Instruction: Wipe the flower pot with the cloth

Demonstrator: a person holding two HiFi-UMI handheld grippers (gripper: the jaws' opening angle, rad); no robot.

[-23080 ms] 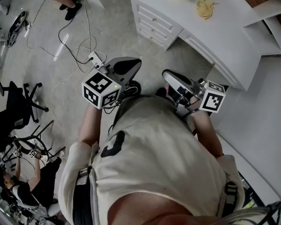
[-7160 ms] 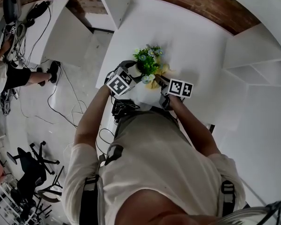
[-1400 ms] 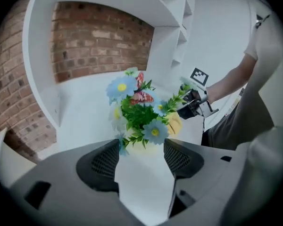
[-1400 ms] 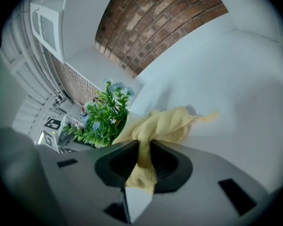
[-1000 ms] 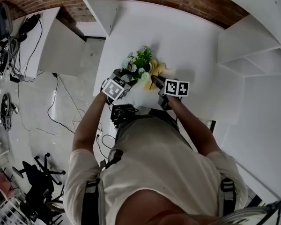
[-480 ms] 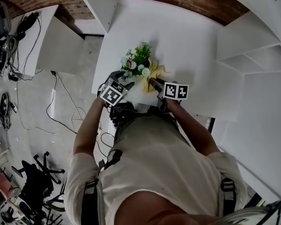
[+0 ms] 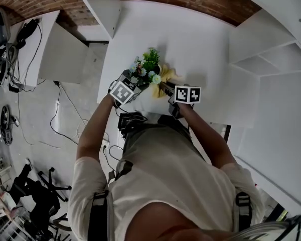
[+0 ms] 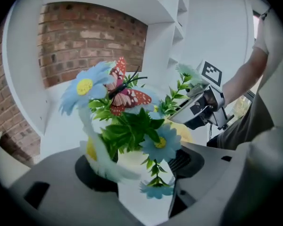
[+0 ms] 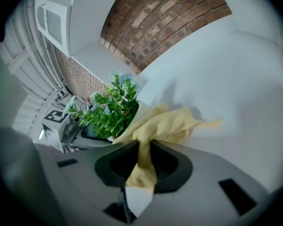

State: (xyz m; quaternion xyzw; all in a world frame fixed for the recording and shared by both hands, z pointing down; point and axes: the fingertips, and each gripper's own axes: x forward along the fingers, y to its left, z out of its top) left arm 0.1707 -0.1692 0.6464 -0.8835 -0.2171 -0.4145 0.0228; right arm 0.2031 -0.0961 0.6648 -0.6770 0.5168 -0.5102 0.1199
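The flower pot (image 8: pixel 132 160) stands between the jaws of the left gripper (image 8: pixel 139 169), which have just been widening and seem clear of it, so grip it firmly before the right gripper (image 9: pixel 140 166), clenched on the cloth (image 9: pixel 166 126) bunched against the pot's right side, rubs round.

In the left gripper view, foliage (image 8: pixel 127 128) hides most of the flower pot (image 8: pixel 132 158) at lower centre; a pale blue stem (image 8: pixel 95 140) left of it is smeared. In the right gripper view, the cloth (image 9: pixel 165 125) and foliage hide the pot's side; the head view shows it too small.
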